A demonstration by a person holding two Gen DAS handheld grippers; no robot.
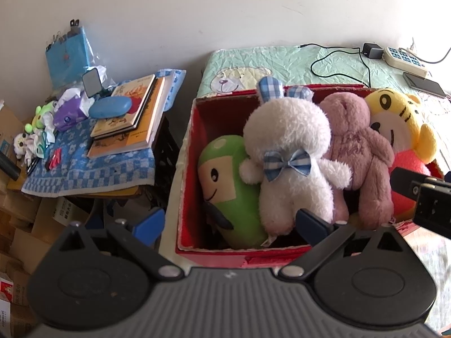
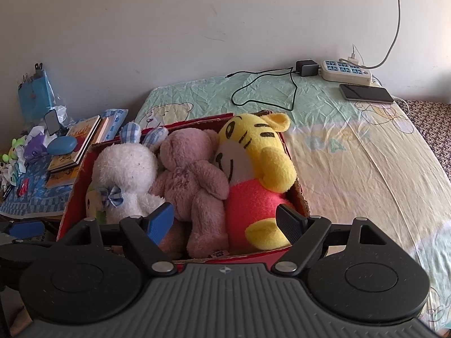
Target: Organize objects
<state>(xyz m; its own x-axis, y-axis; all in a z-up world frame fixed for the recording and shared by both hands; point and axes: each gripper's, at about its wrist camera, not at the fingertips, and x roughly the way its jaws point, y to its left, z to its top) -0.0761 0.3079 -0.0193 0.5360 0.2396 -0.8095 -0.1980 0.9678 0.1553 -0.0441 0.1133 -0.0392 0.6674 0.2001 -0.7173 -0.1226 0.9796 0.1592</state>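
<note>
Your left tongs (image 1: 229, 225) and right tongs (image 2: 225, 219) both gape wide and hold nothing, poised at the near rim of the red box (image 1: 194, 129). Just ahead of them it holds four soft toys: a green one (image 1: 225, 186) half hidden behind the white rabbit (image 1: 287, 152), one pink bear (image 2: 194, 180) and one yellow tiger (image 2: 253, 166). From your right tongs the green toy is barely a sliver.

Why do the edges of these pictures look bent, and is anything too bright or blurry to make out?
Left wrist view: the fisheye lens curves the bed edge and darkens the corners; the plush toys stay sharp. Right wrist view: same bending; daylight washes out the sheet at right, and the small clutter at far left is soft.
</note>
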